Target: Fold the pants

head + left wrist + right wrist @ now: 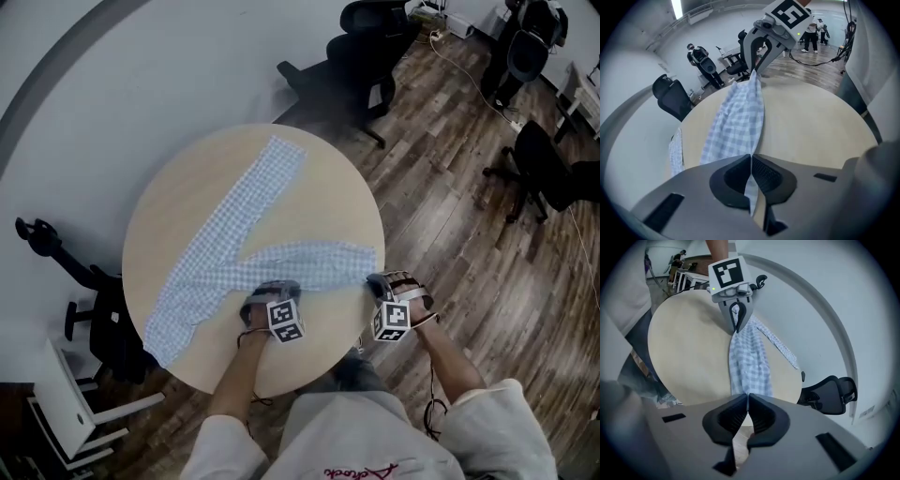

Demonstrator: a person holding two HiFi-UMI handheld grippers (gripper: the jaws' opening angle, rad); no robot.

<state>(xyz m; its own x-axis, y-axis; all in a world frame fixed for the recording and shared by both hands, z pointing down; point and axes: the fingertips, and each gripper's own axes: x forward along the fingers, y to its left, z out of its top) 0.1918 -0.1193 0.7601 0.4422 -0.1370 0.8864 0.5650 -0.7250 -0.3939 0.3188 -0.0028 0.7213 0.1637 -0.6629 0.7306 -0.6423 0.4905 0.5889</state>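
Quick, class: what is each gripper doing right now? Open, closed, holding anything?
Left gripper: closed, pinching the checked pants.
Right gripper: closed, pinching the checked pants too.

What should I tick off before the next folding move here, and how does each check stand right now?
1. Left tool gripping the pants: ok, checked cloth is pinched between its shut pads.
2. Right tool gripping the pants: ok, the left gripper view shows the cloth caught at its shut tips.
3. Both tools on the same leg: ok, one band of cloth runs from one to the other.
4. Other leg lying flat: ok, it stretches straight toward the far rim.
5. Pants wholly on the table: not ok, the wide end drapes over the left rim.
6. Held leg free of twists: cannot tell.
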